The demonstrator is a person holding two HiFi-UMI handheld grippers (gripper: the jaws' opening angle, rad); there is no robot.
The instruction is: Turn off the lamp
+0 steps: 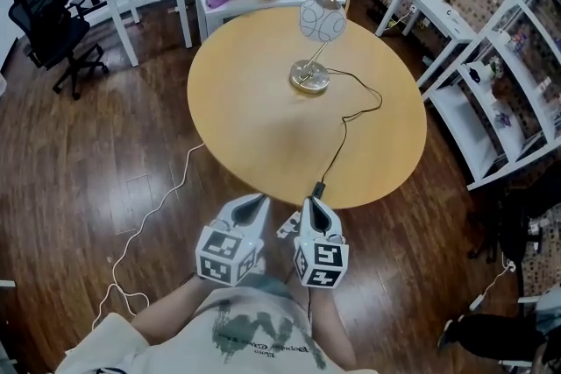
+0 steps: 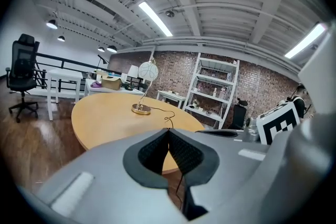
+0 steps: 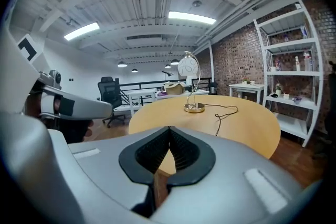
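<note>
The lamp [image 1: 310,78] stands toward the tabletop's [image 1: 254,123] far edge, well apart from the left gripper [image 1: 260,200] and right gripper [image 1: 314,205], whose fingers are closed on nothing.

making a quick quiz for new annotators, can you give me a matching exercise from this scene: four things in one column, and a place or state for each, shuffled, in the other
Things
1. lamp
2. cord
3. office chair
4. left gripper

Places or states
a. on the wood floor, off to the left of the round table
b. shut, nothing between its jaws
c. upright on the far half of the round table
d. runs from the lamp's base across the tabletop to the near edge

Pairs: 1-c, 2-d, 3-a, 4-b
</note>
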